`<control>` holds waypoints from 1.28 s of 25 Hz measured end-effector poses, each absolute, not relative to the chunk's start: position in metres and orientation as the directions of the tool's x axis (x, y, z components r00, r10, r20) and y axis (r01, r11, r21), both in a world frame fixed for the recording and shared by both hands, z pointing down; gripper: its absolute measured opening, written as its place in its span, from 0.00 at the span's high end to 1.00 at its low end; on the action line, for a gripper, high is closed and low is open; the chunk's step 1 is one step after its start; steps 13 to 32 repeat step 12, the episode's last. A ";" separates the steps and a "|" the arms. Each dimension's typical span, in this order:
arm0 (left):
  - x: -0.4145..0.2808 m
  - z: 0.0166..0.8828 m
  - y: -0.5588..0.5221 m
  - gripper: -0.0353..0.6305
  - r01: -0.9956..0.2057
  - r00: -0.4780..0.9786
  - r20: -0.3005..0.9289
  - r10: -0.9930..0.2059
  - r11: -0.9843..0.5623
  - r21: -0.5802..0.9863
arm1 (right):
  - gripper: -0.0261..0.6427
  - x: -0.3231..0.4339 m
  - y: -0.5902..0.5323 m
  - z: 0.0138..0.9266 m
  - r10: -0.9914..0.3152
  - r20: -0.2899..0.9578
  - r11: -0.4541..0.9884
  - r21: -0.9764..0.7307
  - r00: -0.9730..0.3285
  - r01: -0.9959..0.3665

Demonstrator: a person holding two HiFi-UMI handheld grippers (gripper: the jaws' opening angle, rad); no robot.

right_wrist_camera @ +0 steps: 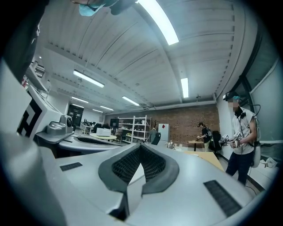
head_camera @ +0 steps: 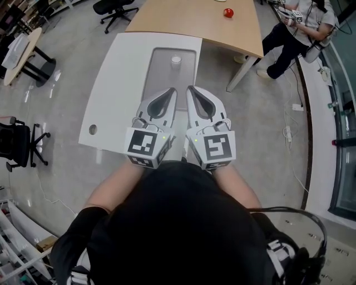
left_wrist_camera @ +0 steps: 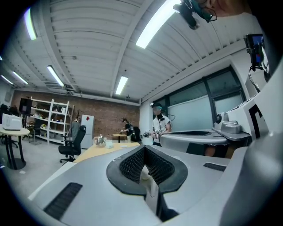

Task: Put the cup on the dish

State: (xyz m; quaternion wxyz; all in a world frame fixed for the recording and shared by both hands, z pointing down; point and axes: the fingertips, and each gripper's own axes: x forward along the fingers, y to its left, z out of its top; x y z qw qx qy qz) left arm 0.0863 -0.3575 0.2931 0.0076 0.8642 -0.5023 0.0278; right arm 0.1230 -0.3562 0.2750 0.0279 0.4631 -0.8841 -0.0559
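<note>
A small white cup (head_camera: 176, 59) stands at the far end of a grey rectangular dish (head_camera: 167, 78) on the white table (head_camera: 117, 83). Both grippers are held side by side over the near end of the dish, pointing at the cup and well short of it. My left gripper (head_camera: 173, 90) has its jaws together at the tips and holds nothing. My right gripper (head_camera: 189, 88) is also shut and empty. In the left gripper view the left gripper (left_wrist_camera: 144, 148) shows its tips meeting. The right gripper view shows the right gripper (right_wrist_camera: 140, 145) the same way.
A wooden table (head_camera: 194, 19) with a red object (head_camera: 228, 12) adjoins the white table's far edge. A seated person (head_camera: 295, 33) is at the upper right. Office chairs (head_camera: 114, 8) (head_camera: 19, 142) and a round table (head_camera: 22, 53) stand at the left. The white table has a cable hole (head_camera: 93, 129).
</note>
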 end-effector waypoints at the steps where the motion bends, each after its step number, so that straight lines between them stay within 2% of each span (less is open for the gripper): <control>1: 0.086 0.292 -0.358 0.94 -0.869 0.493 0.053 -0.869 -0.494 -0.017 | 0.94 0.123 -0.357 0.274 -0.822 -0.004 0.565 0.124 -0.570 -0.816; 32: 0.088 0.286 -0.354 0.94 -0.867 0.496 0.043 -0.867 -0.497 -0.018 | 0.94 0.121 -0.357 0.270 -0.817 -0.005 0.570 0.135 -0.576 -0.810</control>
